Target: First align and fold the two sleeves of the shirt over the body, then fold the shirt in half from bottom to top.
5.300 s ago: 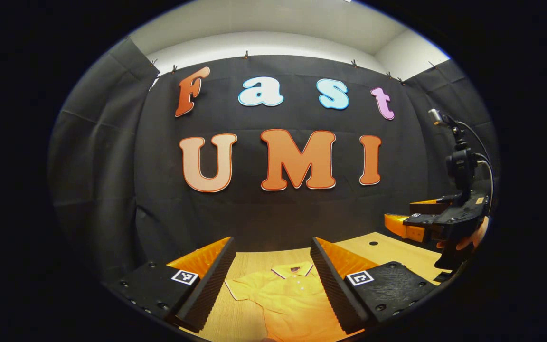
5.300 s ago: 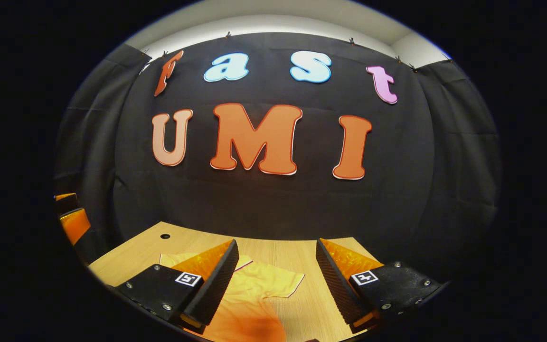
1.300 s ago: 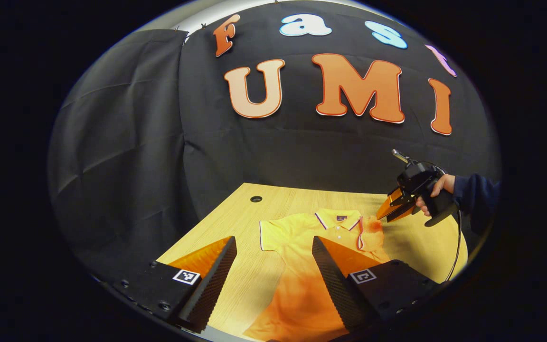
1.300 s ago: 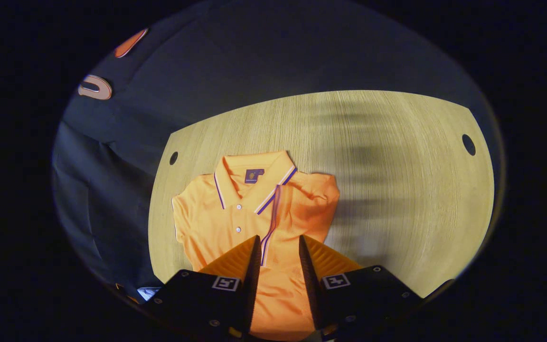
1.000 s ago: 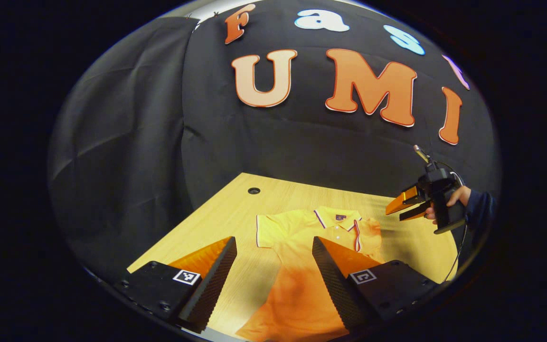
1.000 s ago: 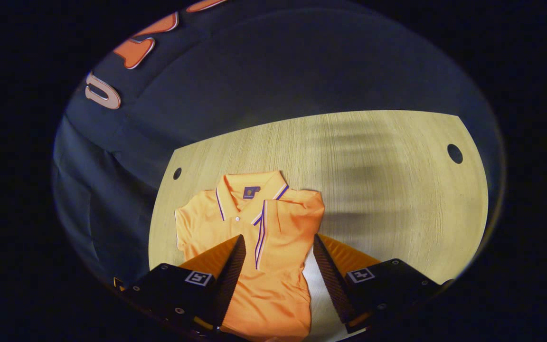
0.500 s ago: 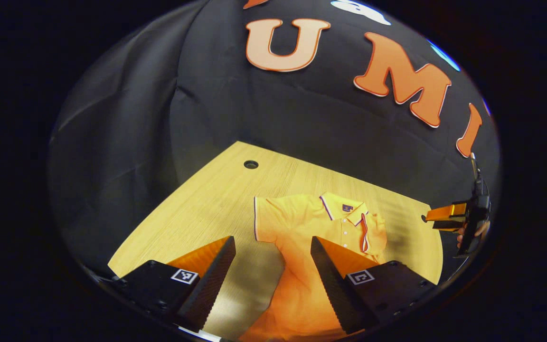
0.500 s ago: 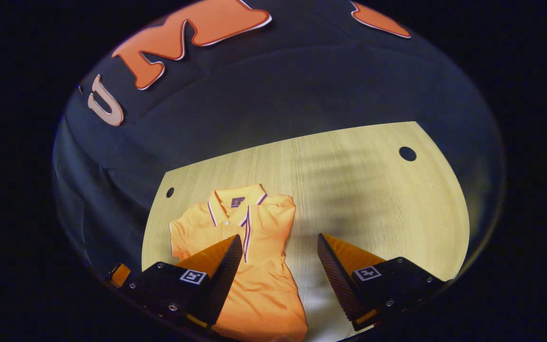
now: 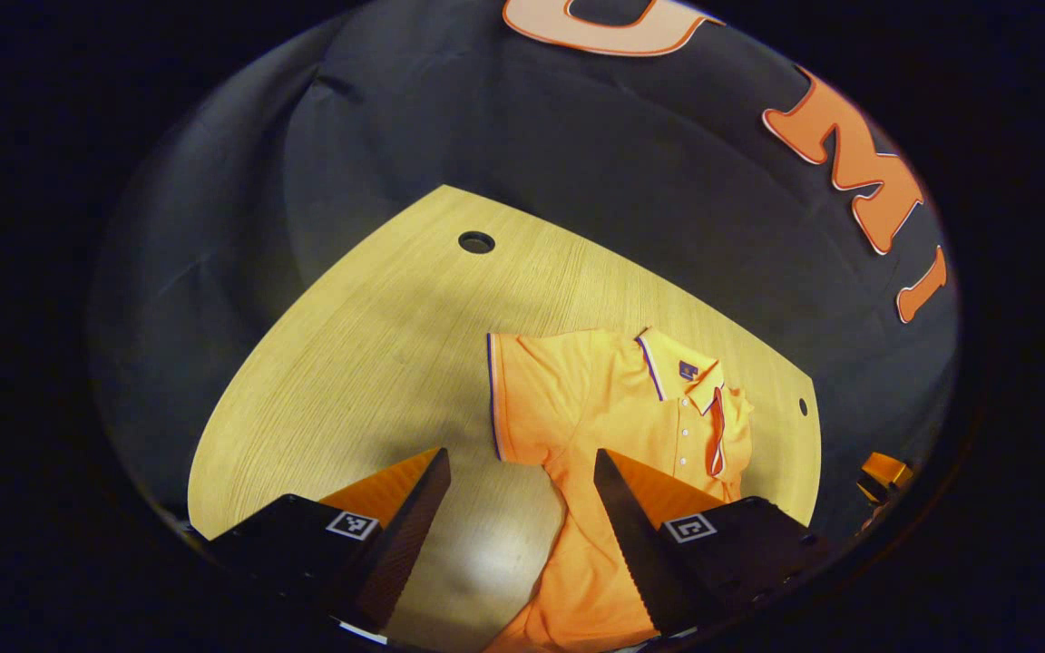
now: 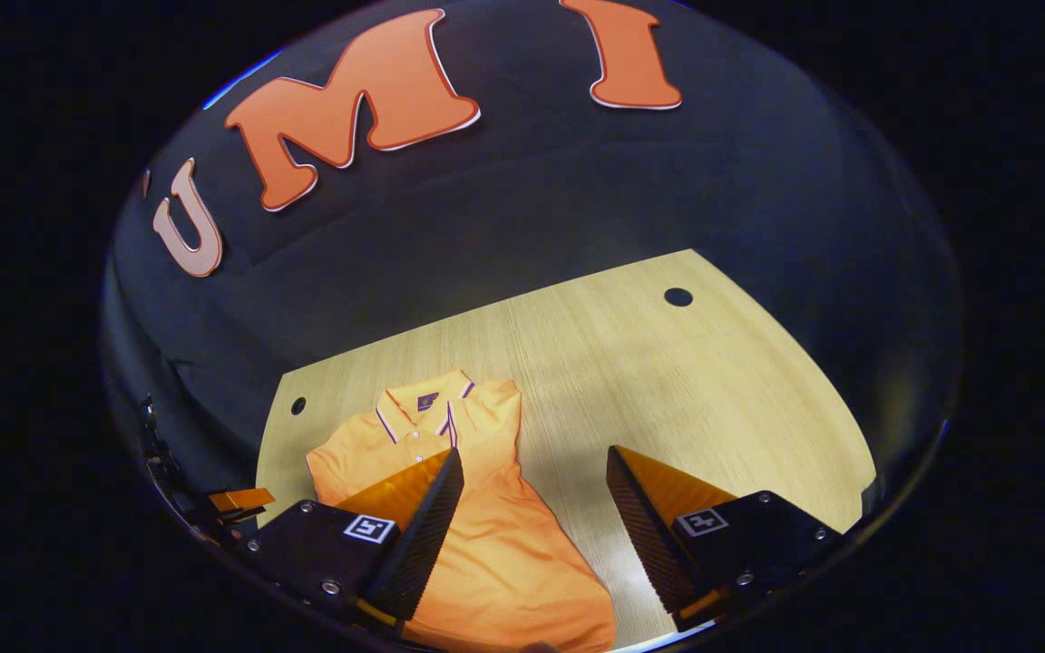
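An orange polo shirt [image 9: 613, 426] [image 10: 477, 508] lies flat on the wooden table [image 9: 377, 345] [image 10: 668, 381], collar towards the booth wall. Its right sleeve is folded over the body, the striped cuff [image 9: 717, 431] [image 10: 447, 426] lying beside the button placket. Its left sleeve [image 9: 522, 390] still spreads out to the side. My left gripper [image 9: 522, 494] hangs open above the table, just short of that spread sleeve. Open and holding nothing, my right gripper [image 10: 532, 494] hovers over the shirt's right edge. The right gripper's tip [image 9: 883, 472] shows at the far right of the left gripper view.
The table has a round cable hole near each far corner [image 9: 476, 242] [image 10: 678, 297]. Black cloth closes the booth behind and beside the table. Bare wood stretches left of the shirt in the left gripper view and right of it in the right gripper view.
The right gripper let go of the folded right sleeve, opened and drew back to the right. The left gripper tilted down and moved closer to the spread left sleeve.
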`<state>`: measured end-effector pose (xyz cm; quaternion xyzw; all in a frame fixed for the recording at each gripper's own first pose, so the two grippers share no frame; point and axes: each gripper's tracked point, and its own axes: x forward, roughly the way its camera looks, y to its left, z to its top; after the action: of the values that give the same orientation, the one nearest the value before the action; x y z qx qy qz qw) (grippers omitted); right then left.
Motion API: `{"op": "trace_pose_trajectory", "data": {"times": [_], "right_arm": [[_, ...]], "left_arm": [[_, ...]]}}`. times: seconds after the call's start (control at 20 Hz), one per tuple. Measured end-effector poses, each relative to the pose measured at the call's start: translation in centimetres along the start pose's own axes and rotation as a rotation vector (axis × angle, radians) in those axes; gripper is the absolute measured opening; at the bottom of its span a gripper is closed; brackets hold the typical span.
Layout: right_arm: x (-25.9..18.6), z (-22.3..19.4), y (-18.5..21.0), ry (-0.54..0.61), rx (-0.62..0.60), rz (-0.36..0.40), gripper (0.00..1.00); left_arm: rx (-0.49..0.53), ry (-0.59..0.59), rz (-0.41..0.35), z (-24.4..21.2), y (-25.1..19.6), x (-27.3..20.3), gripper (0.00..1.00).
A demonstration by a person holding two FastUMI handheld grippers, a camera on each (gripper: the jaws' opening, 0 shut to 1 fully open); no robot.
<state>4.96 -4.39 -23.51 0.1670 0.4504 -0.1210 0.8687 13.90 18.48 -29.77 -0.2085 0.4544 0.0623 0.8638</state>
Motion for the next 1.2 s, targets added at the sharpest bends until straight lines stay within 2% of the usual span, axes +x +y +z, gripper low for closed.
{"op": "trace_pose_trajectory", "data": {"times": [0.2, 0.3, 0.35, 0.5, 0.55, 0.65, 0.9, 0.95, 1.1, 1.2], "right_arm": [[-3.9, 0.2, -0.4, -0.106, -0.011, -0.068, 0.96], [-5.4, 0.4, -0.7, -0.146, -0.033, -0.100, 0.96], [-6.5, 0.3, -0.8, -0.167, -0.047, -0.104, 0.96], [-8.2, 0.0, -0.9, -0.187, -0.082, -0.106, 0.96], [-8.7, -0.1, -0.7, -0.195, -0.093, -0.107, 0.97], [-9.4, -0.3, -0.6, -0.211, -0.106, -0.123, 0.97], [-10.2, -2.3, -0.9, -0.193, -0.101, -0.142, 0.98], [-10.3, -2.5, -1.1, -0.190, -0.095, -0.146, 0.98], [-10.7, -3.2, -2.4, -0.183, -0.082, -0.176, 0.98], [-10.8, -3.5, -2.9, -0.178, -0.070, -0.183, 0.98]], "left_arm": [[0.003, 0.078, -0.006, 1.6, 0.1, 3.4, 0.98], [0.009, 0.104, 0.020, 2.5, 0.7, 5.1, 0.96], [0.000, 0.133, 0.041, 2.7, 1.0, 6.1, 0.97], [-0.042, 0.198, 0.026, 2.8, 0.8, 8.6, 0.97], [-0.042, 0.215, 0.043, 2.8, 1.2, 9.5, 0.97], [-0.013, 0.252, 0.083, 2.5, 2.2, 10.9, 0.92], [0.094, 0.297, 0.187, 2.3, 2.5, 13.2, 0.92], [0.102, 0.298, 0.187, 2.3, 2.2, 13.6, 0.92], [0.122, 0.317, 0.210, 1.5, 1.7, 14.1, 0.57], [0.131, 0.311, 0.231, 1.6, 2.2, 14.4, 0.58]]}}
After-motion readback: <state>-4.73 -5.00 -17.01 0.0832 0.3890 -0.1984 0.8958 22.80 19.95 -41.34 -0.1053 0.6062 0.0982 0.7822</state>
